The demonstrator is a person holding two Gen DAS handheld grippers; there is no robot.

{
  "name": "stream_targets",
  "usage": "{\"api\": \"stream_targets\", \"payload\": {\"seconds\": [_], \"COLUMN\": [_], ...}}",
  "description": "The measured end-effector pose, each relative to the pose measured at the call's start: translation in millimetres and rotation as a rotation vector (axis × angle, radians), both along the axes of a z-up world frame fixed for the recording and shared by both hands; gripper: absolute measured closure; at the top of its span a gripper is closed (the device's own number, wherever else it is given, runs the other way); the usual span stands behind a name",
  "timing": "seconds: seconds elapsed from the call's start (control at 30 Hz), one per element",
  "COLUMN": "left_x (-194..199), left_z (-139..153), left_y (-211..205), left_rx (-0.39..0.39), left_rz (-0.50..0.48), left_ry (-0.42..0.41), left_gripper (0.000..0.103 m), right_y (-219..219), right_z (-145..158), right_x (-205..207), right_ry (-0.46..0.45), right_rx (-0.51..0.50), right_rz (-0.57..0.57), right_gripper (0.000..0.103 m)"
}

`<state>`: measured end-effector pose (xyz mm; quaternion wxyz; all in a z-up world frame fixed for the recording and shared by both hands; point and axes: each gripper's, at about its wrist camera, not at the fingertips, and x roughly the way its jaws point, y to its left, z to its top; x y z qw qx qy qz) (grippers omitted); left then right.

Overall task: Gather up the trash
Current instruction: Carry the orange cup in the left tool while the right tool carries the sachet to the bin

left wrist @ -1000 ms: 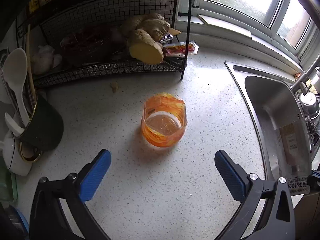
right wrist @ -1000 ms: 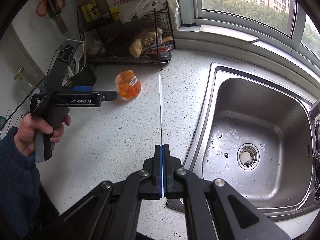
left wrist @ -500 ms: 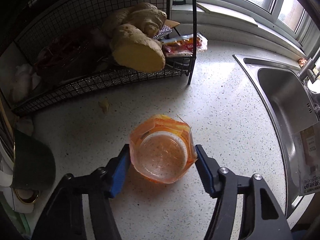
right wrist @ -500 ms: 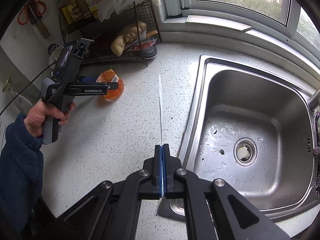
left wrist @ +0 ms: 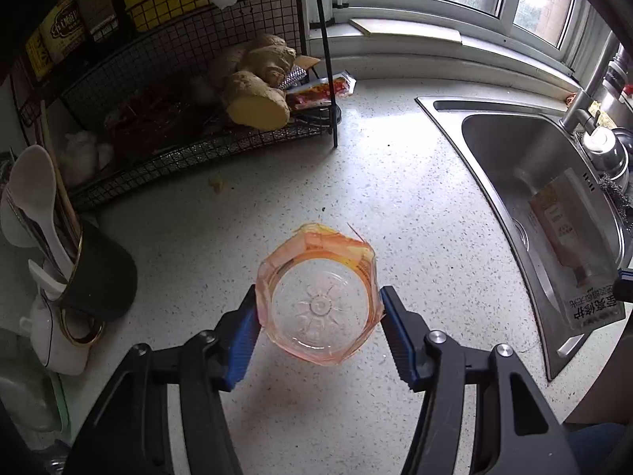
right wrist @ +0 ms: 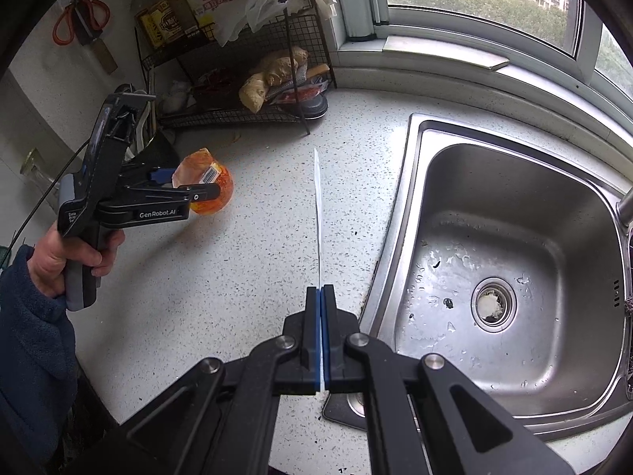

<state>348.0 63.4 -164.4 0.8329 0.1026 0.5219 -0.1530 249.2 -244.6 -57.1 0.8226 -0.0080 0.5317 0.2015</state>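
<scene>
An orange-tinted clear plastic cup [left wrist: 318, 297] sits between the blue pads of my left gripper [left wrist: 318, 312], which is shut on its sides. The right wrist view shows the cup [right wrist: 215, 190] tilted and held a little above the speckled counter [right wrist: 245, 277], with a person's hand [right wrist: 59, 253] on the left gripper's [right wrist: 174, 186] handle. My right gripper [right wrist: 320, 297] is shut on a thin flat plastic packet [right wrist: 317, 206] seen edge-on. In the left wrist view that packet [left wrist: 569, 245] hangs over the sink at the right.
A black wire rack [left wrist: 190, 158] with ginger [left wrist: 257, 103] stands at the back left. A dark utensil holder [left wrist: 99, 273] with spoons stands at the left. The steel sink [right wrist: 514, 277] fills the right side. A small scrap [left wrist: 216, 184] lies before the rack.
The left gripper moved in around the orange cup, closed on it and lifted it, tilting it. The right gripper stayed shut on the packet and hardly moved.
</scene>
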Motion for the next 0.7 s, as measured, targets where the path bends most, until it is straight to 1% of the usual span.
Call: {"api": "stream_targets", "payload": {"seconds": [0.03, 0.13, 0.33, 0.5, 0.6, 0.7], "left_x": [-8.6, -36.9, -110.9, -166.9, -206.4, -236.6], "left_z": [4.3, 17.5, 43.4, 56.2, 63.3, 66.0], "left_y": [-0.9, -6.6, -12.4, -26.2, -38.4, -49.0], "left_rx": [-0.01, -0.004, -0.034, -0.062, -0.061, -0.062], "left_rz": [0.001, 0.0, 0.023, 0.054, 0.062, 0.077], "left_ry": [0.004, -0.009, -0.009, -0.003, -0.01, -0.009], "left_gripper": [0.047, 0.047, 0.047, 0.047, 0.047, 0.047], "right_y": [0.1, 0.6, -5.2, -12.1, -14.0, -16.5], "right_z": [1.7, 9.8, 26.2, 33.8, 35.5, 37.0], "right_x": [-2.9, -14.9, -43.9, -73.1, -91.9, -112.4], "right_ry": [0.001, -0.009, -0.039, -0.05, -0.053, -0.057], "right_rx": [0.003, -0.001, -0.001, 0.018, 0.029, 0.04], "right_rz": [0.005, 0.037, 0.089, 0.129, 0.163, 0.194], "right_gripper": [0.103, 0.103, 0.103, 0.103, 0.103, 0.103]}}
